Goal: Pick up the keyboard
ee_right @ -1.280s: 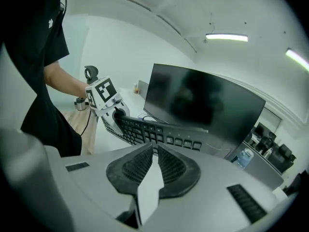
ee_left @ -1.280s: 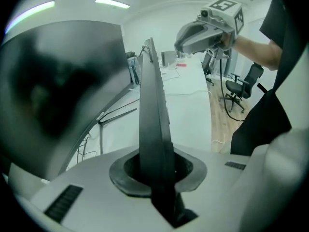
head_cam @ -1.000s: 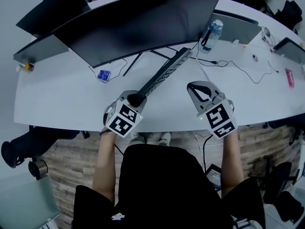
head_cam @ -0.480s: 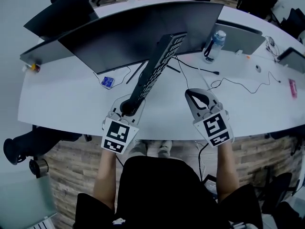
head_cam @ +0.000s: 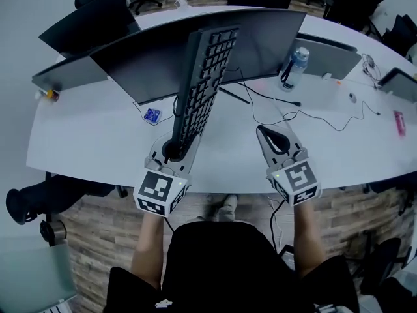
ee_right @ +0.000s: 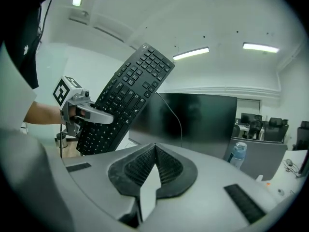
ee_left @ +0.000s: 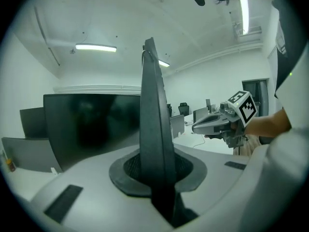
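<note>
The black keyboard [head_cam: 203, 83] hangs above the white desk [head_cam: 98, 142], tilted up and away, its near end clamped in my left gripper [head_cam: 174, 150]. In the left gripper view the keyboard [ee_left: 153, 129] stands edge-on between the pads. From the right gripper view I see its key side [ee_right: 128, 100] and the left gripper [ee_right: 77, 111] holding its lower end. A thin cable [head_cam: 251, 93] trails from the keyboard down to the desk. My right gripper [head_cam: 273, 137] is shut and empty, hovering over the desk's near edge to the right of the keyboard.
A wide curved monitor [head_cam: 260, 34] stands behind the keyboard. A water bottle [head_cam: 294, 66] is at its right, with a laptop [head_cam: 332, 47] beyond. A small blue object [head_cam: 152, 115] lies on the desk at left. More cables [head_cam: 326, 119] run across the right side.
The left gripper has lifted and tipped the keyboard from low over the desk to steeply raised in front of the monitor. The right gripper rose slightly, still shut.
</note>
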The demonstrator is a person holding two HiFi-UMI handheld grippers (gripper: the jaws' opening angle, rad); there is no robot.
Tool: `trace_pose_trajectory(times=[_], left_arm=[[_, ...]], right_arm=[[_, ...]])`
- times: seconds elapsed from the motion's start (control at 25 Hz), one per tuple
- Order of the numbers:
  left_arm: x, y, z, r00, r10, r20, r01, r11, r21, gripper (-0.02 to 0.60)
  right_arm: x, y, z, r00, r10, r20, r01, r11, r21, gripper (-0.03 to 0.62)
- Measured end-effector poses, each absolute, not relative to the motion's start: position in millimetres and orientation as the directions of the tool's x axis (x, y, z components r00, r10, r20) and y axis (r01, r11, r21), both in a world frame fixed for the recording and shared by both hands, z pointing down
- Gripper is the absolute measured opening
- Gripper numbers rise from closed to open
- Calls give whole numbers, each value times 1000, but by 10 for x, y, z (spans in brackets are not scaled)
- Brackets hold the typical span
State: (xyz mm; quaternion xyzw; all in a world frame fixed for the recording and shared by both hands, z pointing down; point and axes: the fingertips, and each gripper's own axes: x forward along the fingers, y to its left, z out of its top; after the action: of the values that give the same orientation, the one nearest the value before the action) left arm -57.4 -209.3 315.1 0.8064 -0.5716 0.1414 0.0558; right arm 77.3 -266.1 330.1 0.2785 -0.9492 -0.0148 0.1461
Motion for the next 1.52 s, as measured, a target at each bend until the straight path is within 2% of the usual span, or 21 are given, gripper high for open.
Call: trace_pose_trajectory(times=[1.16, 1.52], left_arm=[[-1010, -994, 2741, 389, -906, 167, -911, -405, -72, 76], [-1148, -560, 2751, 401, -903, 152, -907, -415, -75, 76]], right_arm=[[397, -1579, 2906, -727, -658, 196, -650, 752, 112, 6], [316, -1138, 2829, -722, -669, 179, -672, 739, 51, 6]])
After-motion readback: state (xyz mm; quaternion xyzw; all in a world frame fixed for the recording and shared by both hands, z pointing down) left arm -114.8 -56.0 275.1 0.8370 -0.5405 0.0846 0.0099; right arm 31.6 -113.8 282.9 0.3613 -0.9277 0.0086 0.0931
